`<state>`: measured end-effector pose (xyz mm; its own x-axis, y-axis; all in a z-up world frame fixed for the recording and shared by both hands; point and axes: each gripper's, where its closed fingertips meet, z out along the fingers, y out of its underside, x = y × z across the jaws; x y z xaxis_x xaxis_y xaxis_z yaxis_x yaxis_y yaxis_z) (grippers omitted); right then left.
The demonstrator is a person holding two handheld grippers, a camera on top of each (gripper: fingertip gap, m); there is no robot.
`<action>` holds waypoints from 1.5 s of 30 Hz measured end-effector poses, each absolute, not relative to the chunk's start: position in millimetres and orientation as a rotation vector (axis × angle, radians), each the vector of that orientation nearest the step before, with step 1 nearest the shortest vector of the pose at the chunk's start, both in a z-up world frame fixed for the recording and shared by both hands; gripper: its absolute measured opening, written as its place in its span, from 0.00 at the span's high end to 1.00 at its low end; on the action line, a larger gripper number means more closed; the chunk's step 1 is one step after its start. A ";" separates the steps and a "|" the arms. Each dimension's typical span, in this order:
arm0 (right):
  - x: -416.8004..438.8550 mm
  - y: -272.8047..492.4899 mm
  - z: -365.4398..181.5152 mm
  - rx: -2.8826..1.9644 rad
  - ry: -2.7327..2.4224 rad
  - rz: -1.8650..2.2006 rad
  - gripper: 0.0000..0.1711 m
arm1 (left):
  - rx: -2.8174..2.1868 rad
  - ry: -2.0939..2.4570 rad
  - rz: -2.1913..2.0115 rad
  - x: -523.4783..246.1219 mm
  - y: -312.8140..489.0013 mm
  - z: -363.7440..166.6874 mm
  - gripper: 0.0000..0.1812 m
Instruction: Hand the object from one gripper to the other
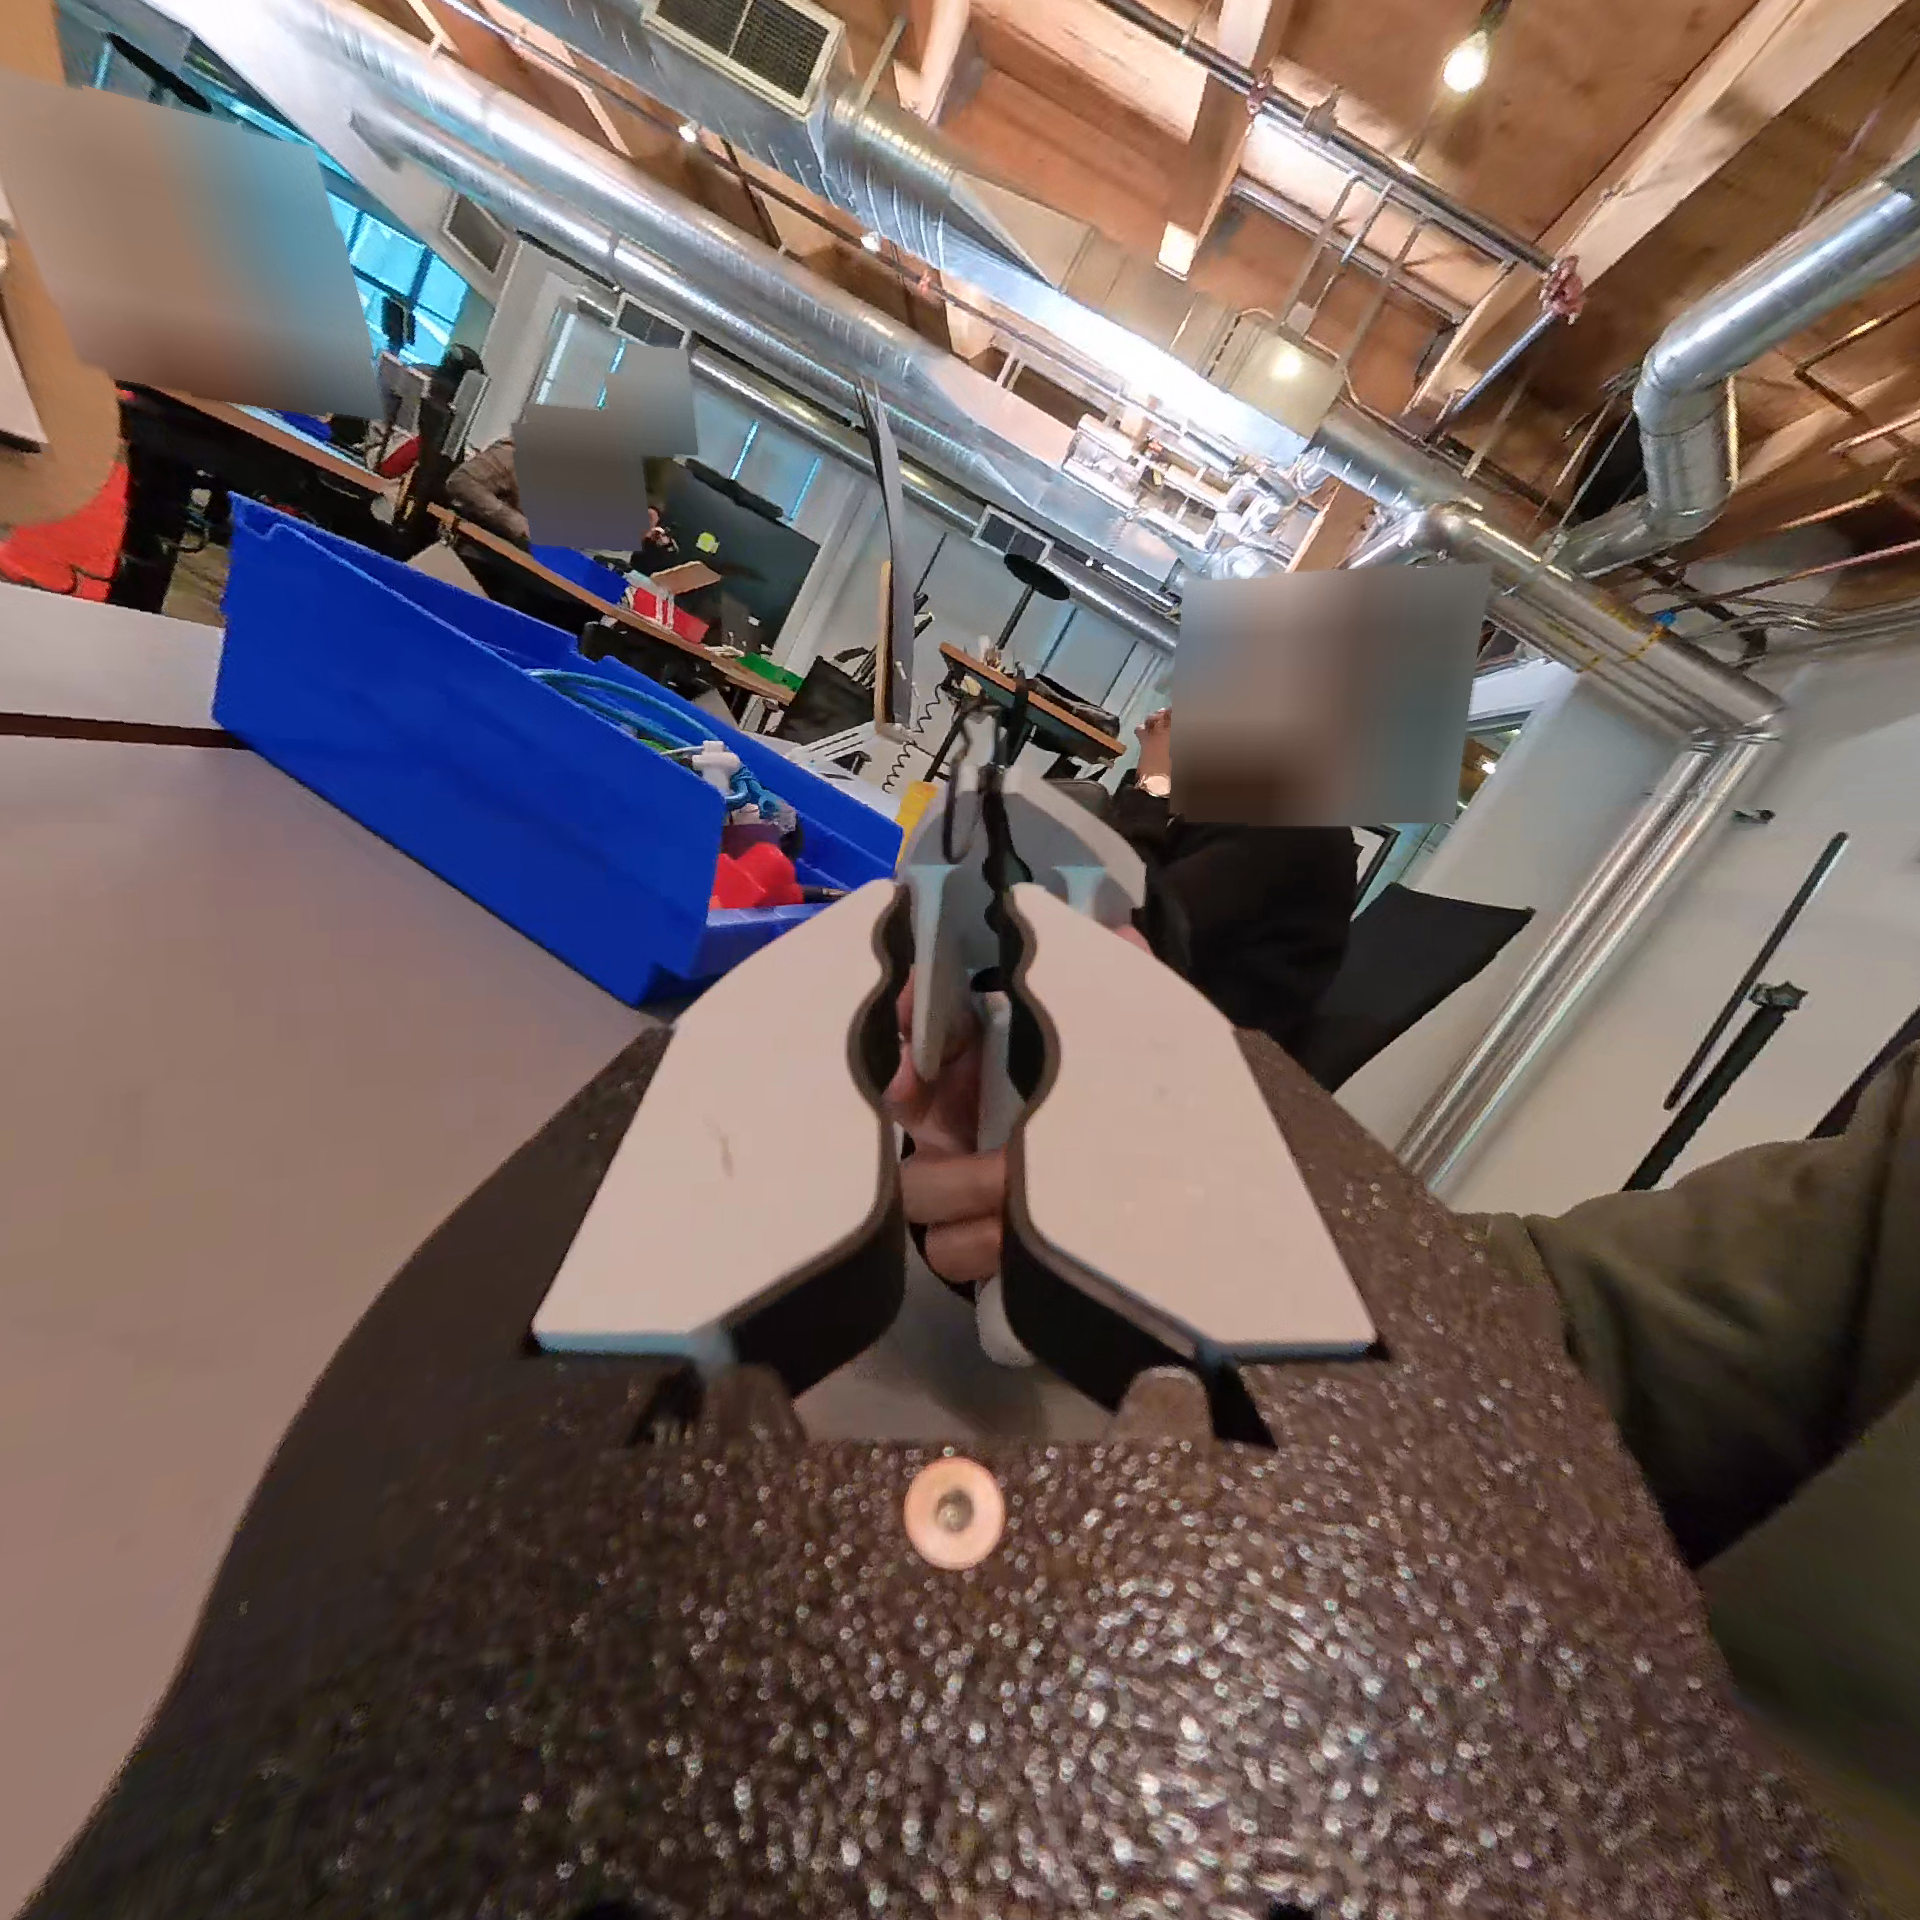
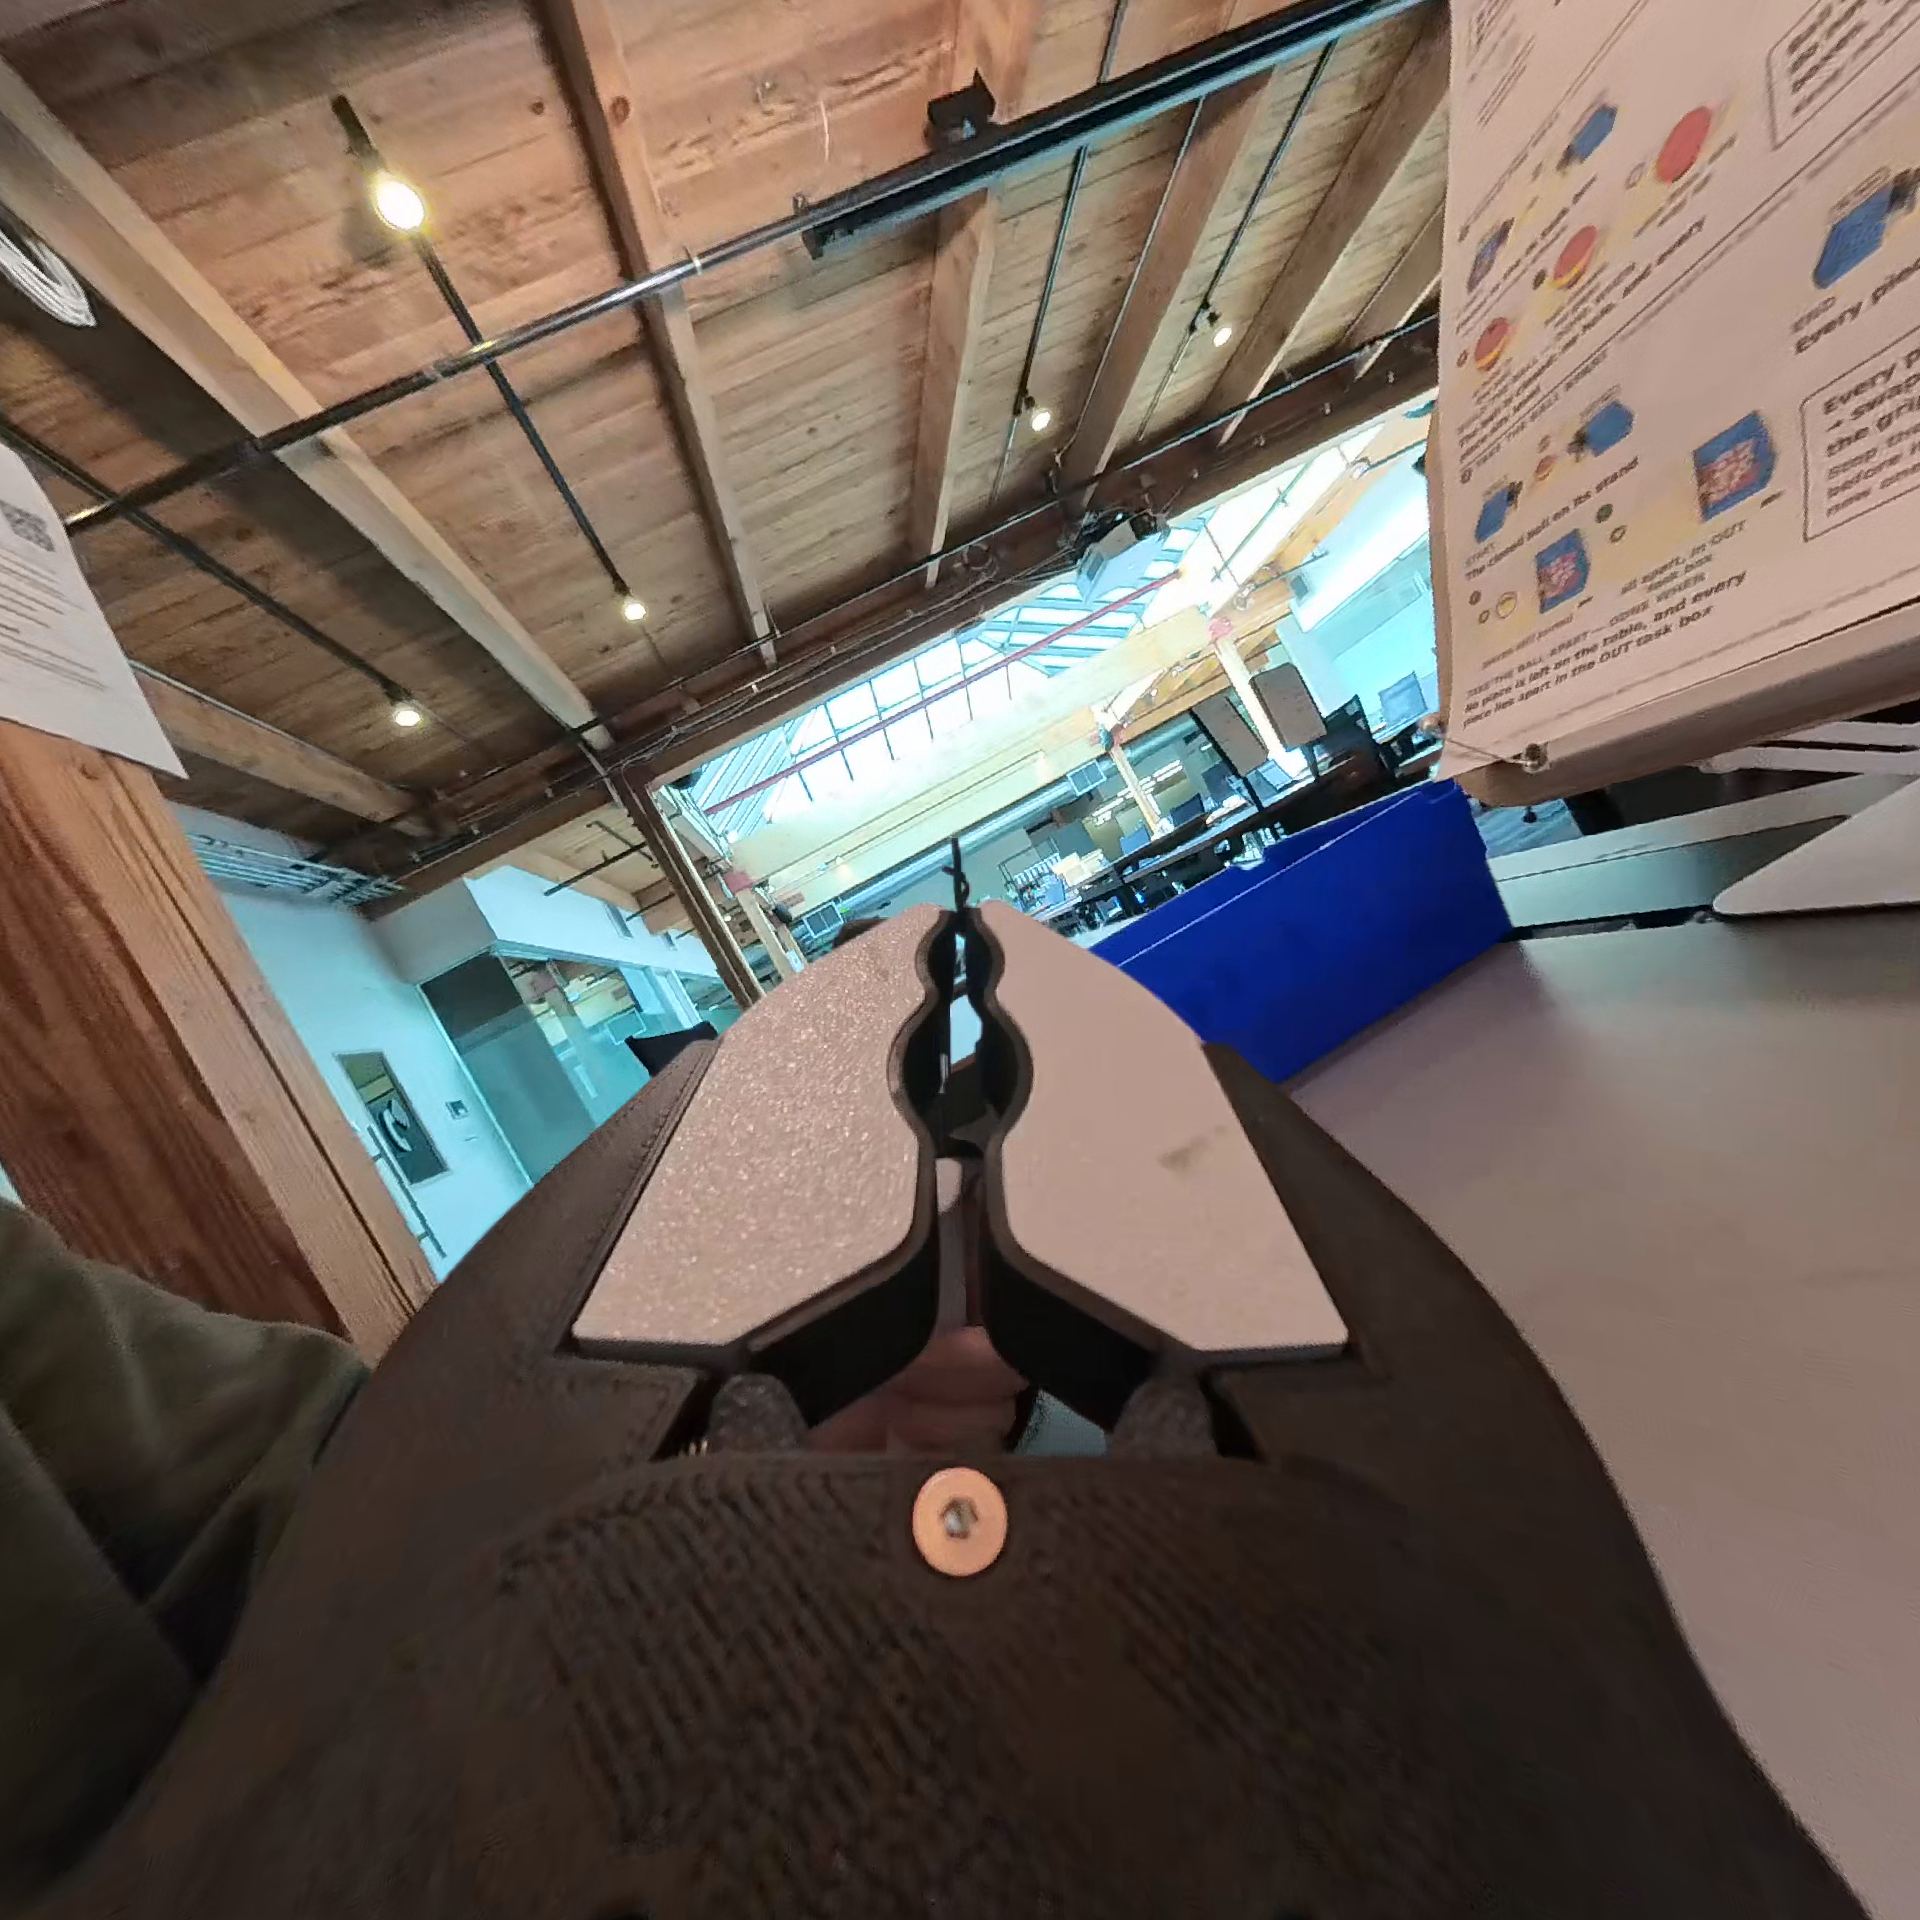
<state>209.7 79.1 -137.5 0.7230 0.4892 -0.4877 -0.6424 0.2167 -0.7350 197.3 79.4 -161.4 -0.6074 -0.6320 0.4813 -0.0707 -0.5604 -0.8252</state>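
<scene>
The object is a thin black cord (image 2: 956,883). My right gripper (image 2: 961,912) is shut on it, and its end sticks up past the fingertips. In the left wrist view the right gripper's grey fingers (image 1: 935,966) point at me, with the cord (image 1: 1000,831) rising from their tip. My left gripper (image 1: 958,899) stands around that tip with a narrow gap between its jaws. The cord runs along the inner edge of its right finger; I cannot tell if it touches. A hand (image 1: 951,1174) shows behind the gap.
A blue bin (image 1: 436,727) with several small items stands on the grey table (image 1: 260,987); it also shows in the right wrist view (image 2: 1299,966). An instruction sheet (image 2: 1662,364) hangs at upper right, a wooden post (image 2: 135,1039) stands at left. People sit in the background. My two grippers' fingertips are within a few centimetres of each other.
</scene>
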 end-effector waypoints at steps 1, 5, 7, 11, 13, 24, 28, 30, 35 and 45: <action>208.5 80.5 -139.1 -1.114 0.163 0.785 0.99 | -1.131 1.228 -2.226 196.2 78.1 -160.2 0.94; 205.2 82.3 -141.7 -1.138 0.144 0.772 0.99 | -1.137 1.207 -2.224 196.9 79.7 -160.0 0.97; 204.5 82.5 -142.0 -1.140 0.138 0.766 0.99 | -1.144 1.203 -2.233 196.9 80.5 -160.4 0.98; 203.5 82.9 -142.3 -1.141 0.134 0.770 1.00 | -1.149 1.201 -2.235 196.8 81.0 -160.5 0.97; 202.2 83.2 -143.1 -1.148 0.129 0.772 1.00 | -1.162 1.200 -2.226 198.1 81.6 -162.1 0.96; 208.2 87.2 -150.3 -1.230 0.129 0.656 0.90 | -1.168 1.248 -2.082 200.1 87.2 -167.2 1.00; 209.1 89.0 -162.0 -1.421 -0.108 0.226 0.79 | -1.226 1.465 -1.682 204.6 99.6 -192.0 1.00; 205.5 89.1 -168.9 -1.476 -0.301 -0.073 0.78 | -1.166 1.657 -1.423 202.1 100.3 -207.7 1.00; 193.8 94.0 -192.9 -1.528 -0.658 -0.512 0.87 | -1.056 1.878 -0.928 199.2 115.8 -240.3 1.00; 201.6 100.2 -208.5 -1.610 -0.724 -0.691 0.94 | -0.950 1.890 -0.874 202.3 101.0 -237.9 1.00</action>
